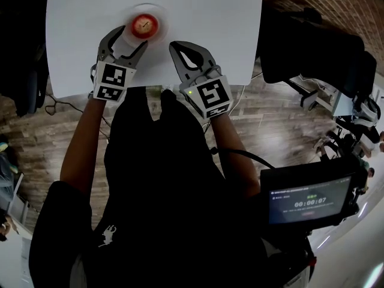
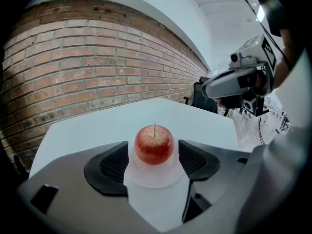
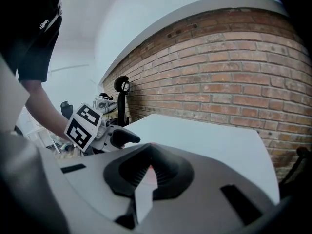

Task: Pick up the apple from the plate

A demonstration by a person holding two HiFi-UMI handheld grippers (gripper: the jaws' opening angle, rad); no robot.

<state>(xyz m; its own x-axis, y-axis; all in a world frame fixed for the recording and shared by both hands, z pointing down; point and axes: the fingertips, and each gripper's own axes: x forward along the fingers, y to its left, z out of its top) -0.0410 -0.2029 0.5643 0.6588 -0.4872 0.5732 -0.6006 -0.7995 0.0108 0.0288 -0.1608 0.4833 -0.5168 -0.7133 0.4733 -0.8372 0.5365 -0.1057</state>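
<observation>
A red apple (image 1: 144,24) (image 2: 154,144) stands stem-up on a small pale plate (image 1: 163,17) (image 2: 153,178) near the far side of the white table (image 1: 204,17). My left gripper (image 1: 129,38) (image 2: 154,161) is open at the plate's near-left side. In the left gripper view its dark pads (image 2: 109,167) flank the apple with a gap on both sides. My right gripper (image 1: 176,44) (image 3: 148,152) hovers over the table to the right of the plate, shut with nothing in it. In the right gripper view the left gripper's finger (image 3: 124,136) shows, and the apple is hidden.
The table's near edge (image 1: 150,84) runs right under both marker cubes. A brick wall (image 2: 97,57) (image 3: 234,72) stands behind the table. A dark chair (image 2: 202,94) is at the far side. A small screen (image 1: 309,200) hangs low at the right.
</observation>
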